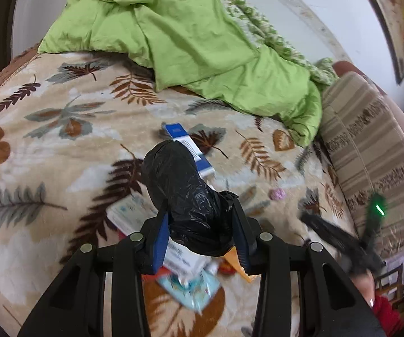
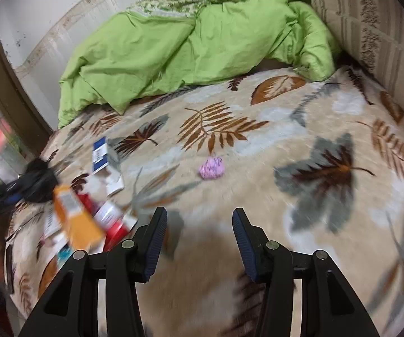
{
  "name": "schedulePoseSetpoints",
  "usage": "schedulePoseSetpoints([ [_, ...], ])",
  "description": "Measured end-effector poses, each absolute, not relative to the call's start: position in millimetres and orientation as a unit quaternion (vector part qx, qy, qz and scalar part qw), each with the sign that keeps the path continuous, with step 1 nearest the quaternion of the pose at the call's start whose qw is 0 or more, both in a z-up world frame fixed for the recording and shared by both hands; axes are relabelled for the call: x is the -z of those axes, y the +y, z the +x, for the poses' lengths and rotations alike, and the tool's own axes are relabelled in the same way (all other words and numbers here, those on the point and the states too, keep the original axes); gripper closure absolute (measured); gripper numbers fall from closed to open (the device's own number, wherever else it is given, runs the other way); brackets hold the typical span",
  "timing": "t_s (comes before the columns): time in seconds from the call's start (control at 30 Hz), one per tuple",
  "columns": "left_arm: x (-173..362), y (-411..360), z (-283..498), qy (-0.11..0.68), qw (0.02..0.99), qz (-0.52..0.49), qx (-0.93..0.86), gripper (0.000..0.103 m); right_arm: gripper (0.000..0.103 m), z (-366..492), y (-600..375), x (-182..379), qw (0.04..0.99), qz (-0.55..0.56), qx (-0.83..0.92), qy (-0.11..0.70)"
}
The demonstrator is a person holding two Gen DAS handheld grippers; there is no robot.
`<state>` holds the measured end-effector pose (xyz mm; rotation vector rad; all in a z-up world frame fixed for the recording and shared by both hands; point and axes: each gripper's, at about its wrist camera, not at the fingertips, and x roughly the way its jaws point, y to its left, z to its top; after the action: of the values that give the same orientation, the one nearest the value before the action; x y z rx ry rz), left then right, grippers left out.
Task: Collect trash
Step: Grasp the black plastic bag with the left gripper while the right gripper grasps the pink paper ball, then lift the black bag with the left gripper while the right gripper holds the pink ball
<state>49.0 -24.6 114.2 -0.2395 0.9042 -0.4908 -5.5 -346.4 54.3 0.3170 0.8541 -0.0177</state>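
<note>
The left gripper (image 1: pixel 200 221) pinches a black bag (image 1: pixel 185 193) above the boxes (image 2: pixel 81 216) near the bed's (image 2: pixel 258 106) left edge. The right gripper (image 2: pixel 199 236) gapes empty. The slick bag could slip free.

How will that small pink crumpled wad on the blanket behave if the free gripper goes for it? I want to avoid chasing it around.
The pink wad looks crumpled and rounded, so it is probably very light and may roll or skid if nudged. It should squash rather than resist between the pads. The plush leaf-print blanket probably damps rolling. The right gripper is empty.
</note>
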Motion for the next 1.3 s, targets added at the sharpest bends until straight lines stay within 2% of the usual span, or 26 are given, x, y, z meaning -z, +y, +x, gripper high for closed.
schedulePoseSetpoints([
  [0.13,-113,-24,33,0.423,0.867,-0.11,0.239,0.064,0.052,29,-341,-41,0.9,0.127,0.014,0.418],
  [0.23,-114,-22,25,0.411,0.874,-0.103,0.239,0.064,0.064,52,-343,-30,0.895,0.127,0.023,0.427],
  [0.47,-112,-20,12,0.406,0.873,-0.106,0.248,0.064,0.078,66,-345,-16,0.894,0.115,0.039,0.432],
  [0.7,-114,-25,-11,0.401,0.874,-0.095,0.257,0.064,0.079,26,-332,-37,0.908,0.118,0.023,0.402],
  [1.3,-108,-35,-113,0.4,0.876,-0.022,0.27,0.064,0.079,-154,-253,-99,0.918,0.148,-0.075,0.361],
])
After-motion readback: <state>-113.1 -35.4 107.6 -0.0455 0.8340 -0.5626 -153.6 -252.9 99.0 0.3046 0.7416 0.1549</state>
